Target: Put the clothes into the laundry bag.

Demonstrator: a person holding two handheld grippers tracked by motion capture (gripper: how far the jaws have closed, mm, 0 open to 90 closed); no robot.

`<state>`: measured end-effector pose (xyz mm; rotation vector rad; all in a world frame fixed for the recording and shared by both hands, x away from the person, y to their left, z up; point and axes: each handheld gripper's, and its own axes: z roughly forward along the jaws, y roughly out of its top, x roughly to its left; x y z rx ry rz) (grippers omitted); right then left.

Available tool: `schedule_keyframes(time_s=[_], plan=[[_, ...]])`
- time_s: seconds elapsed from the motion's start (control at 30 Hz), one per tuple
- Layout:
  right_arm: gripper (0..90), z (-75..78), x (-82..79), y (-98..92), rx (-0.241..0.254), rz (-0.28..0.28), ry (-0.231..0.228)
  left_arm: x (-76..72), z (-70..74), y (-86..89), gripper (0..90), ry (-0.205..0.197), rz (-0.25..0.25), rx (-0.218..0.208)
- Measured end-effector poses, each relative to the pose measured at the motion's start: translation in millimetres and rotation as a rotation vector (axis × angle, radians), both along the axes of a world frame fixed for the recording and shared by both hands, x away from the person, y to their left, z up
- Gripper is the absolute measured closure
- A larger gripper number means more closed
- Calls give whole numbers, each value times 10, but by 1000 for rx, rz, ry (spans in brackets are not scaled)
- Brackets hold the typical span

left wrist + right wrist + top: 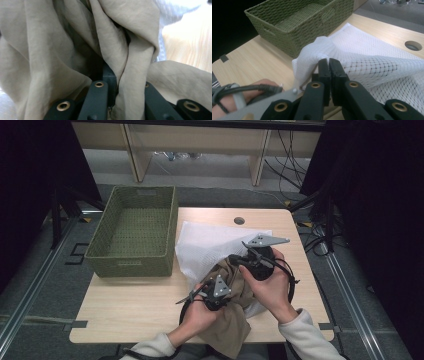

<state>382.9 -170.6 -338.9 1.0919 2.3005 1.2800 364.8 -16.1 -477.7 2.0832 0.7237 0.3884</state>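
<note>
Looks like bagging laundry: right gripper (pixel 329 65) clenched on the mesh bag (pixel 372 60) edge, holding it open, while left gripper (pixel 125 82) pinches the beige cloth (pixel 62 50) at the near edge.

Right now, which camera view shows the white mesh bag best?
The right gripper view: the white mesh bag spreads wide there, its netting sharp, with the right gripper shut on its edge. The high view shows its whole outline but small, partly under the beige cloth. The left gripper view catches a blurred corner.
</note>
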Motion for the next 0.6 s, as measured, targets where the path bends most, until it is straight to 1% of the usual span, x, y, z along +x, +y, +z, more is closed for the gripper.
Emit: schedule_keyframes(time_s=[0.03, 0.07, 0.1, 0.13, 0.17, 0.2, 0.23, 0.3, 0.33, 0.37, 0.4, 0.43, 0.47, 0.5, 0.57, 0.6], plan=[[896, 8, -9, 8, 11, 6, 7, 11, 24, 11, 855, 1, 4, -11], [896, 15, -20, 12, 16, 7, 1, 28, 55, 27, 857, -11, 5, -20], [896, 34, -37, 8, 9, 2, 1, 36, 89, 32, 859, -20, 24, -36], [896, 42, -43, 12, 10, 2, -18, 49, 127, 50, 860, -30, 33, -40], [896, 52, -55, 16, 21, 13, -16, 64, 163, 63, 862, -43, 39, -57], [896, 64, -69, 21, 24, 14, -24, 78, 207, 78, 862, -53, 46, -65], [896, 81, -83, 23, 31, 18, -25, 98, 264, 122, 863, -70, 32, -34], [896, 116, -112, 15, 30, 10, -49, 129, 343, 153, 863, -98, 59, -71], [896, 131, -118, 10, 32, 20, -59, 141, 386, 176, 864, -106, 80, -88], [896, 142, -132, 9, 44, 15, -59, 158, 428, 200, 864, -118, 96, -101], [896, 149, -135, 4, 46, 8, -78, 174, 467, 223, 863, -127, 111, -113], [896, 161, -144, 1, 51, 10, -62, 189, 494, 244, 863, -138, 127, -129], [896, 166, -143, -8, 53, 5, -69, 194, 520, 266, 863, -153, 137, -119], [896, 162, -130, -17, 49, 6, -80, 201, 528, 273, 862, -160, 145, -127], [896, 149, -117, -17, 54, 1, -66, 222, 510, 283, 860, -164, 149, -116], [896, 142, -104, -27, 41, -4, -84, 239, 482, 280, 859, -164, 155, -110]])
